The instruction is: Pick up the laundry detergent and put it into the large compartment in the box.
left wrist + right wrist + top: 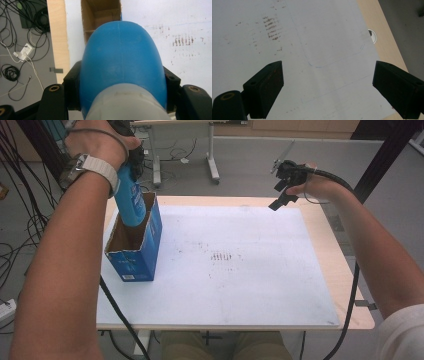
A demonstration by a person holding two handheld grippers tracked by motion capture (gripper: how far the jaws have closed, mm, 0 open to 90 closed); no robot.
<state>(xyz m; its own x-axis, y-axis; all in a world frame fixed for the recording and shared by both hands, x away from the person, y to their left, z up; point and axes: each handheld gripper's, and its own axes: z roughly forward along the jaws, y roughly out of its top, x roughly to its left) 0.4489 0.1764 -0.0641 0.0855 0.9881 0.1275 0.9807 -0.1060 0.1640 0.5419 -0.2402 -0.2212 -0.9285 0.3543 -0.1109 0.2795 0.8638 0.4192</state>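
High view: left gripper (131, 157) jaws clamped on blue bottle (131, 202), entering open carton (135, 245); may catch flap, tipping it; right gripper (284, 187) jaws apart.

I count one blue bottle (131, 200), at ten o'clock on the table, and one open blue carton (134, 265) beneath it. I count two grippers: the left gripper (122, 82) and the right gripper (284, 190) at one o'clock. One white mat (240, 265) covers one table (345, 265).
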